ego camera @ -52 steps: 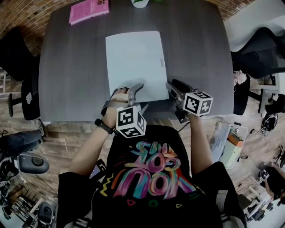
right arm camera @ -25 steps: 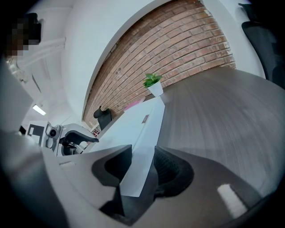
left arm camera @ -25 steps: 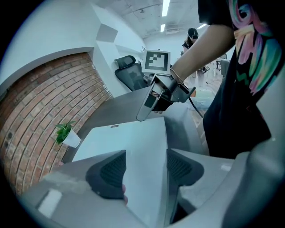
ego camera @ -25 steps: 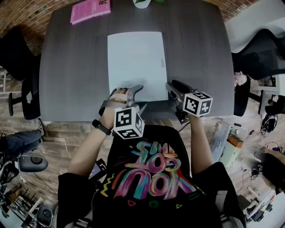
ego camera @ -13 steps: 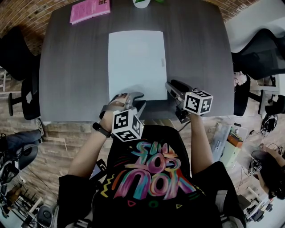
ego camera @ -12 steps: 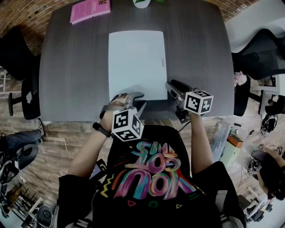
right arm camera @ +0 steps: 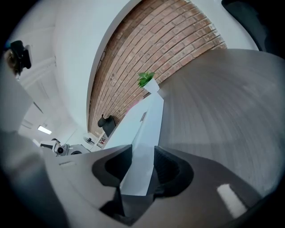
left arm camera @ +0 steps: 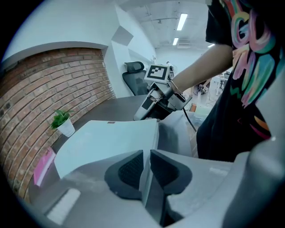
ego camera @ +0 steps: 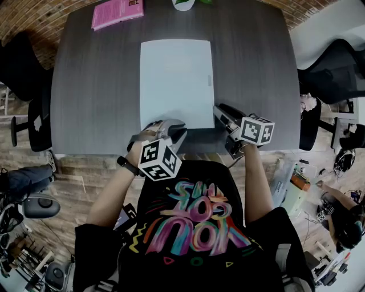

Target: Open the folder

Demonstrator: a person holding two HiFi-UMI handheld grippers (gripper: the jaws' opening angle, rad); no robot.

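**Desk:** Where is the folder?

**Photographer:** The pale folder lies closed and flat on the dark table. It runs lengthwise down the table's middle, with one short edge close to the table's near edge, where the person stands.

**Desk:** And the left gripper?

**Photographer:** The left gripper reaches in over the table's near edge, at the folder's near left corner. Seen along its own jaws, they are closing. The folder's thin edge stands between the dark ribbed pads and fills the narrow slot left between them. The pads look to be pressing on the cover.

**Desk:** The right one?

**Photographer:** The right gripper is also at the table's near edge, at the folder's near right corner. Its jaws stand wide apart. The corner pokes in between them, with a gap showing beside one pad, so it clamps nothing.

**Desk:** Anything else on the table?

**Photographer:** A pink book lies at the table's far left corner. A small potted plant stands at the middle of the far edge. Both are well apart from the folder.
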